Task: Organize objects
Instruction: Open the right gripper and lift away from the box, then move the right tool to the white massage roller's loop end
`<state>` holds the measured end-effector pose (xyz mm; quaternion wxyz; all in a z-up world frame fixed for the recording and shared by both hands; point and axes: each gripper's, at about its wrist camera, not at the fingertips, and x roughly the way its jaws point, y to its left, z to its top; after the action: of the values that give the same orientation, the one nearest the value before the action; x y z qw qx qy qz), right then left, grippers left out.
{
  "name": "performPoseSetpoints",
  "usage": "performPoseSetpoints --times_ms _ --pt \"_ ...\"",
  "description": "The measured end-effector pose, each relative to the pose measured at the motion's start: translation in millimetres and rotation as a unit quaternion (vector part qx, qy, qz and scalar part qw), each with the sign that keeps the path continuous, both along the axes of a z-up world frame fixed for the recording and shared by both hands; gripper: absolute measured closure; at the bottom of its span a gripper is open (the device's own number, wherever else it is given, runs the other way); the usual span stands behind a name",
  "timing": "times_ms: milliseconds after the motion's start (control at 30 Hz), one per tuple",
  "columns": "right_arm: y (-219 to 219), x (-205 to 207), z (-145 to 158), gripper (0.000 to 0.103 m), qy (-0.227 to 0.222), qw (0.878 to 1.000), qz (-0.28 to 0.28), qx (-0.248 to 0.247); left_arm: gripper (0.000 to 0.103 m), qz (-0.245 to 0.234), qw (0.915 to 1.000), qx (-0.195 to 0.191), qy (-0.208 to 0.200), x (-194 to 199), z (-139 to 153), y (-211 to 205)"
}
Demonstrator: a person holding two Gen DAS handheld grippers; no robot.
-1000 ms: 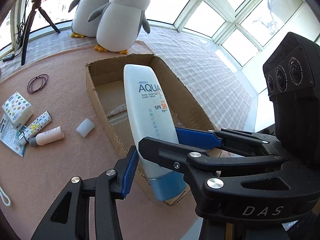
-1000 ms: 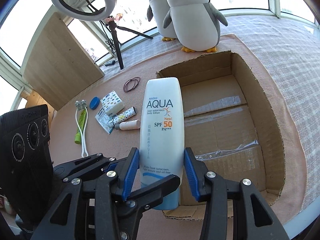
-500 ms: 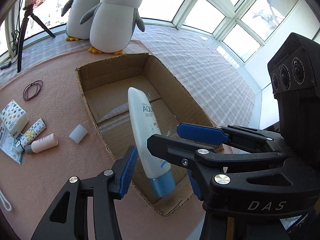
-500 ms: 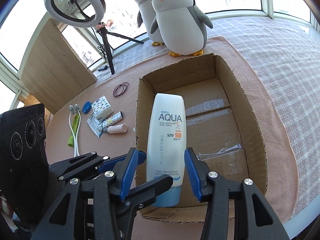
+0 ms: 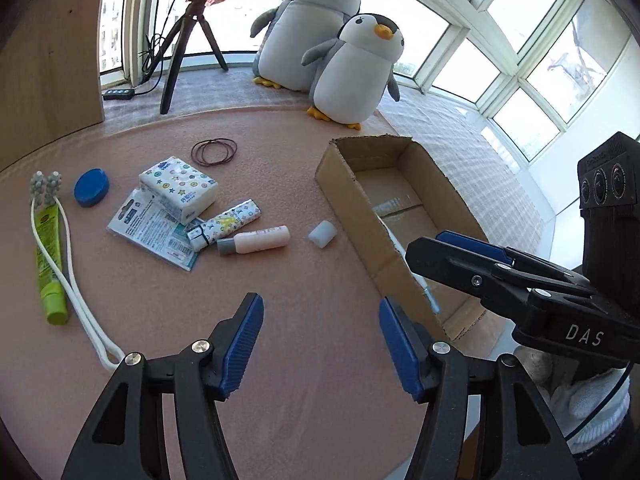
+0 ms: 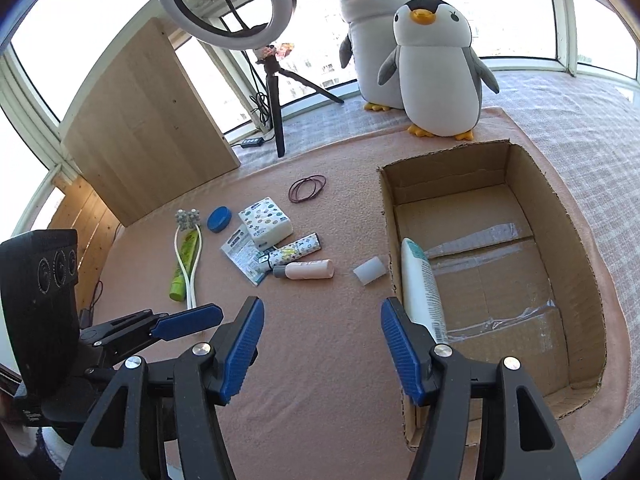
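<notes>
The white sunscreen bottle (image 6: 422,284) lies on its side in the cardboard box (image 6: 560,208), along the left wall. From the left wrist view only a sliver of the bottle (image 5: 425,283) shows behind the box wall (image 5: 360,208). My right gripper (image 6: 322,336) is open and empty, just left of the box's near corner. My left gripper (image 5: 320,336) is also open and empty above the pink mat. A pink bottle (image 5: 260,240), a white cap (image 5: 322,234), a patterned tube (image 5: 226,224) and a tissue pack (image 5: 180,188) lie on the mat.
Further left are a blue lid (image 5: 91,192), a green tube (image 5: 49,256), a white roller tool (image 5: 72,280), a flat packet (image 5: 152,228) and hair ties (image 5: 214,152). Two plush penguins (image 6: 436,72), a ring-light tripod (image 6: 276,92) and a wooden board (image 6: 148,120) stand behind.
The sunscreen bottle, held upright in my right gripper over the box, has been let go and lies in the box. Both grippers have drawn back and the left one has swung left.
</notes>
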<state>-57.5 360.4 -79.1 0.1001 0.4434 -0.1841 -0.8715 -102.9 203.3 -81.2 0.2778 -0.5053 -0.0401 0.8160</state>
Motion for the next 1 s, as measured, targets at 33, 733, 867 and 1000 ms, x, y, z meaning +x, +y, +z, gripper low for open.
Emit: performPoseSetpoints --times_ms 33,733,867,1000 --pt "-11 -1 3 0.046 0.009 1.000 0.000 -0.008 0.036 0.009 1.0000 -0.002 0.000 -2 0 -18" --pt "-198 -83 -68 0.046 -0.116 0.987 0.114 0.011 0.025 0.151 0.9873 0.002 -0.049 -90 -37 -238" --pt "-210 -89 -85 0.052 -0.132 0.981 0.141 0.022 0.035 0.168 0.9837 0.000 -0.064 -109 -54 -230" --pt "-212 -98 -100 0.064 -0.150 0.977 0.147 0.031 0.047 0.181 0.9805 -0.001 -0.077 -122 -69 -225"
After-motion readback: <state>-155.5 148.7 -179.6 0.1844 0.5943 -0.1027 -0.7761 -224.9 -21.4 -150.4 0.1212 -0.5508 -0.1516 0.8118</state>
